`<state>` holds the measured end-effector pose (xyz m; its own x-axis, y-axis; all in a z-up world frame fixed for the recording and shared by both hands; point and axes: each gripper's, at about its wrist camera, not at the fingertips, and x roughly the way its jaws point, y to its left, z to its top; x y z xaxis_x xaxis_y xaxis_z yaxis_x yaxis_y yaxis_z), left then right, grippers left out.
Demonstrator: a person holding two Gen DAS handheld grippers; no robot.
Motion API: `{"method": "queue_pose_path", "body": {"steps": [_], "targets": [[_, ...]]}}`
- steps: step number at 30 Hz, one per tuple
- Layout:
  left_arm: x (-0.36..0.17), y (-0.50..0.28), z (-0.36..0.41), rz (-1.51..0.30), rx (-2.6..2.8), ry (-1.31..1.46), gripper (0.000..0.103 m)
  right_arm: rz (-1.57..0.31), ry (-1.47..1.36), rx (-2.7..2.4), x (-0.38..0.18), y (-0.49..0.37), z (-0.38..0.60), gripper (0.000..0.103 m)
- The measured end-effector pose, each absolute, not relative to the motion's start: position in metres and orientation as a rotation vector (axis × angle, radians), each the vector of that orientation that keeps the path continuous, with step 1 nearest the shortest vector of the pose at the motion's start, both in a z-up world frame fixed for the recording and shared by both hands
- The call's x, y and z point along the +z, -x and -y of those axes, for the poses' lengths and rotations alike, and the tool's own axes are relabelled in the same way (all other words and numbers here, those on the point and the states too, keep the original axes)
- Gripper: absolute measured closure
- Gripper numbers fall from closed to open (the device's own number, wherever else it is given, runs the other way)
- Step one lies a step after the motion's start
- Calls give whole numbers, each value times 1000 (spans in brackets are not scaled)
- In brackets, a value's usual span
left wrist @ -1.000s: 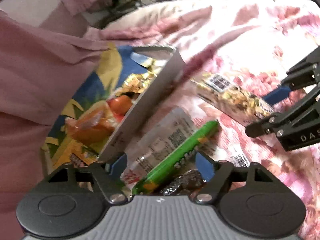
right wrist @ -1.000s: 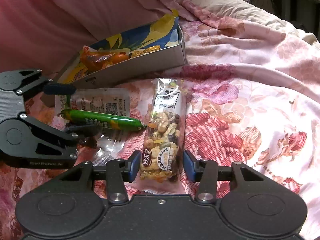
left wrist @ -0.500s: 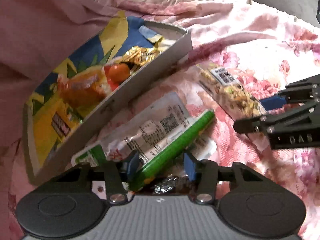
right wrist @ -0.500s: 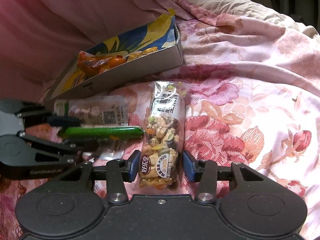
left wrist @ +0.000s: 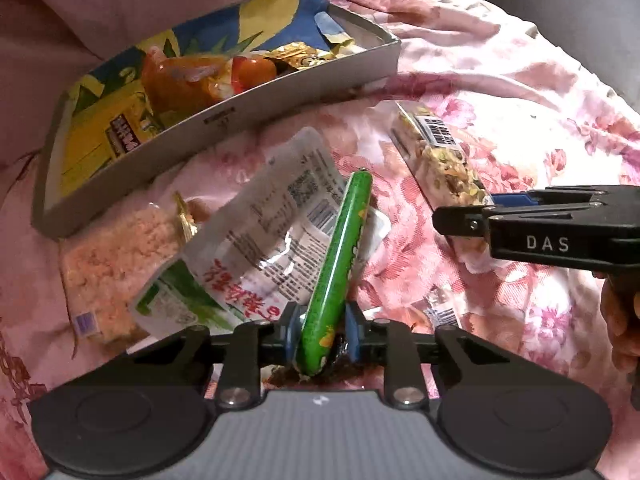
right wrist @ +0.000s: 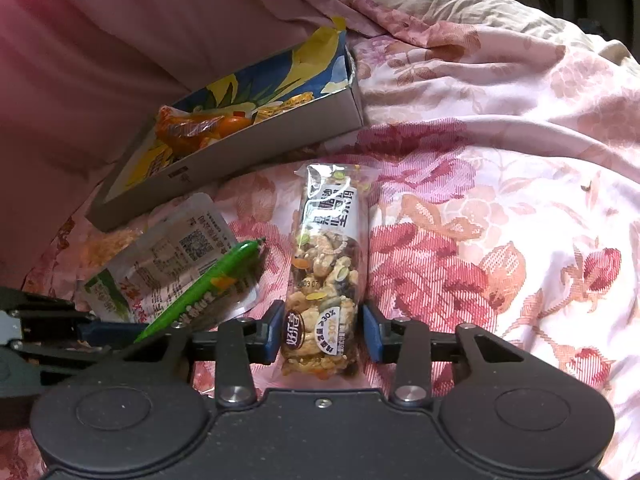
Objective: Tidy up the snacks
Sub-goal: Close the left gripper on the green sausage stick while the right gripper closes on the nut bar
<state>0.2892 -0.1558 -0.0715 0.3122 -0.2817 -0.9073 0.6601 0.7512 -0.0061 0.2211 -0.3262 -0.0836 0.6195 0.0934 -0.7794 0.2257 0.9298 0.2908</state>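
My left gripper [left wrist: 322, 336] has its jaws closing, and the pads pinch the near end of a green snack stick [left wrist: 340, 252]. The stick's far end slants up over a white and green pouch [left wrist: 256, 248]. My right gripper [right wrist: 322, 334] is also closing. A clear nut-mix packet [right wrist: 324, 272] lies flat on the bedspread between its pads, which stand right at the packet's sides. A grey cardboard box [left wrist: 280, 92] with a blue and yellow inside holds orange-wrapped snacks [left wrist: 188, 80]. It lies just beyond both grippers.
A pale pink crumbly snack packet [left wrist: 116, 248] lies left of the pouch, against the box. A dark wrapper [left wrist: 340, 360] sits under the left jaws. Everything rests on a pink floral bedspread [right wrist: 500, 240]. A pink sleeve [right wrist: 120, 60] rises behind the box.
The left jaws have closed from wide apart onto the green stick, and the left gripper has rolled. The stick has swung and its far end has lifted. The right jaws narrowed slightly around the nut-mix packet.
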Motion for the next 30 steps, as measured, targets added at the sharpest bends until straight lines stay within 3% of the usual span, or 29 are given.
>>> {"method": "queue_pose_path", "body": {"steps": [5, 10, 17, 22, 30], "targets": [[-70, -291, 166, -1053, -670, -432, 75, -901, -375, -82, -84, -221, 325, 59], [-71, -293, 180, -1004, -675, -466, 61, -895, -386, -93, -85, -224, 326, 58], [-76, -296, 193, -979, -667, -470, 60, -888, -384, -100, -86, -225, 327, 57], [-77, -289, 197, -965, -676, -495, 75, -887, -383, -105, -86, -226, 326, 57], [-77, -286, 195, -968, -638, -402, 83, -882, -374, -102, -87, -227, 326, 59]]}}
